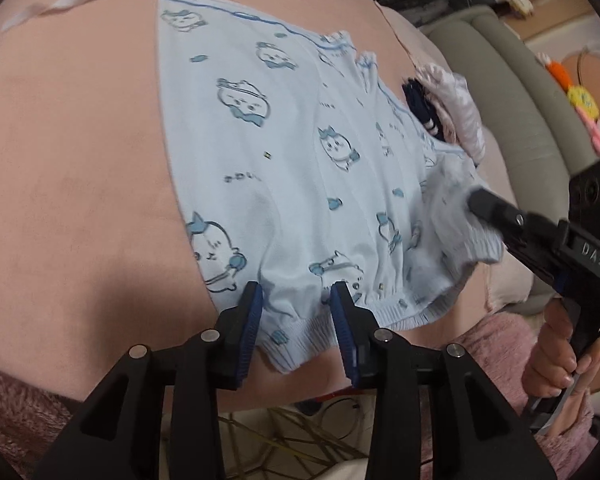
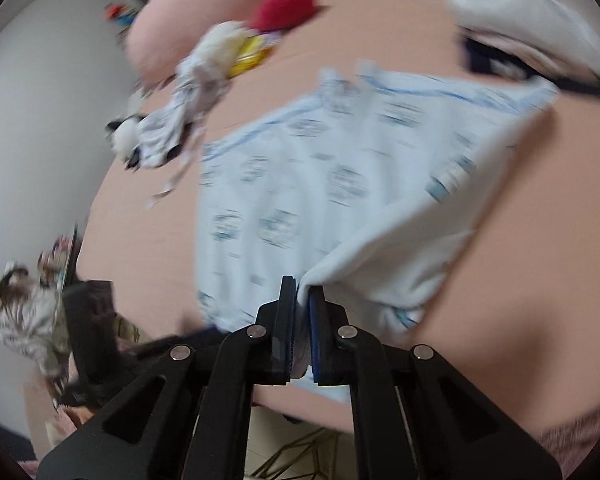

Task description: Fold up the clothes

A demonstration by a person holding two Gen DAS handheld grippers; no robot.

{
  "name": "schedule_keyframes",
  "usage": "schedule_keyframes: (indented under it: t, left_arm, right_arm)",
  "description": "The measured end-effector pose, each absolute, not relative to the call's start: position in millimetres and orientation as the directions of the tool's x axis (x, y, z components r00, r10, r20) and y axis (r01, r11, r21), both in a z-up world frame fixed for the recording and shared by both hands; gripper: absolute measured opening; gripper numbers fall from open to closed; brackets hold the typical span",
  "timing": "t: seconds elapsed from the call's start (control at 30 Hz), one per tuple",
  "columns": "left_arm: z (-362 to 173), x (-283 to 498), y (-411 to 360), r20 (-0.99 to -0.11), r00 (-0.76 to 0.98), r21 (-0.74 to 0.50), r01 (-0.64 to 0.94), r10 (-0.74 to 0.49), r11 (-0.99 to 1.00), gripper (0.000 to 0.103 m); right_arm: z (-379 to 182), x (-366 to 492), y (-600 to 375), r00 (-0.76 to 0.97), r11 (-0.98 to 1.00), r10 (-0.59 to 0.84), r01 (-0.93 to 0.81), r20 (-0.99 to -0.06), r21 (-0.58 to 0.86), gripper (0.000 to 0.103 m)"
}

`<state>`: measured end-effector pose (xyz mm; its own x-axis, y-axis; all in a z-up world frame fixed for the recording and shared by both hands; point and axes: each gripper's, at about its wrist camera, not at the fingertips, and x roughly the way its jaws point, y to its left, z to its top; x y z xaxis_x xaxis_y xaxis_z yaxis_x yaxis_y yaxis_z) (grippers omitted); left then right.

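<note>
Left wrist view: pale blue printed garment [image 1: 284, 152] spread mostly flat on the pink surface [image 1: 72, 140], ribbed hem at the near edge. Left gripper [image 1: 296, 300] standing wide, fingers straddling that hem, blue pads to either side of the cloth, nothing pinched. Right gripper [image 1: 476, 200] pinched narrow on a bunched sleeve or corner at the right side, lifted a little off the surface and turned inward over the body.

Right wrist view, blurred with motion: right gripper [image 2: 300, 304] closed on a white fold of the same garment [image 2: 300, 168], inner face showing.

Judged from this: one side fold under way, not yet laid down or smoothed. Left side, far edge and any final halving lying unfolded. Other clothes [image 2: 180, 120] heaped at the far left, not stacked.
</note>
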<state>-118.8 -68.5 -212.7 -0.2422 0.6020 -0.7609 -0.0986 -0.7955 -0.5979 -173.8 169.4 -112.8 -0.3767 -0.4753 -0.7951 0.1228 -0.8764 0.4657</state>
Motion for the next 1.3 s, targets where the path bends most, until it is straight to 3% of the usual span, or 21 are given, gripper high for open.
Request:
schedule_keyframes:
  t: [0.2, 0.27, 0.33, 0.47, 0.63, 0.8, 0.93, 0.97, 1.0, 1.1, 1.2, 1.3]
  left_arm:
    - [-212.8, -120.4, -90.2, -0.711, -0.285, -0.661, -0.042, 0.643, -0.749, 0.037]
    - [-212.6, -120.9, -97.3, -0.694, -0.302, -0.68, -0.023, 0.654, -0.733, 0.037]
    - [-212.3, -121.4, -104.4, -0.677, -0.319, -0.699, -0.006, 0.664, -0.715, 0.037]
    - [-205.3, -125.1, -100.5, -0.632, -0.319, -0.737, -0.035, 0.707, -0.675, 0.037]
    - [-195.4, -145.9, -59.1, -0.711, -0.24, -0.649, -0.136, 0.661, -0.748, 0.037]
    - [-206.4, -167.7, -36.2, -0.779, -0.154, -0.586, -0.169, 0.608, -0.793, 0.037]
    - [-206.3, -158.1, -23.8, -0.792, -0.14, -0.563, -0.209, 0.594, -0.8, 0.037]
    - [-206.8, -155.5, -22.2, -0.798, -0.144, -0.554, -0.211, 0.586, -0.805, 0.032]
    - [-206.5, -153.6, -21.2, -0.798, -0.149, -0.55, -0.214, 0.584, -0.807, 0.011]
    - [-202.1, -151.2, -20.7, -0.78, -0.174, -0.565, -0.22, 0.601, -0.796, 0.01]
    - [-194.7, -146.2, -30.4, -0.752, -0.204, -0.59, -0.216, 0.627, -0.778, 0.01]
    - [-186.5, -140.5, -42.7, -0.721, -0.237, -0.617, -0.209, 0.652, -0.758, 0.009]
  right_arm:
    - [-138.8, -195.2, 96.8, -0.264, -0.855, -0.512, 0.255, -0.818, 0.452, 0.005]
    - [-170.4, -200.0, 88.1, -0.189, -0.881, -0.455, 0.236, -0.87, 0.409, 0.008]
    - [-188.1, -198.2, 99.7, -0.154, -0.871, -0.485, 0.174, -0.861, 0.46, 0.008]
    - [-157.4, -174.0, 138.6, -0.26, -0.836, -0.549, 0.138, -0.794, 0.532, 0.026]
    - [-128.4, -131.8, 157.8, -0.384, -0.931, -0.349, 0.248, -0.855, 0.269, 0.036]
    - [-163.1, -111.8, 147.1, -0.312, -0.927, -0.283, 0.333, -0.907, 0.175, 0.037]
    - [-172.7, -100.9, 135.9, -0.368, -0.936, -0.163, 0.35, -0.915, 0.026, 0.041]
    - [-176.0, -100.7, 136.8, -0.388, -0.944, -0.103, 0.329, -0.916, -0.033, 0.041]
    - [-178.5, -101.9, 142.1, -0.395, -0.954, -0.071, 0.296, -0.916, -0.053, 0.041]
    - [-178.4, -104.7, 166.1, -0.367, -0.978, -0.122, 0.201, -0.922, 0.049, 0.042]
    - [-171.4, -94.6, 173.2, -0.409, -0.981, -0.064, 0.195, -0.91, -0.019, 0.041]
    - [-160.9, -84.4, 179.6, -0.404, -0.98, -0.111, 0.198, -0.908, 0.032, 0.041]
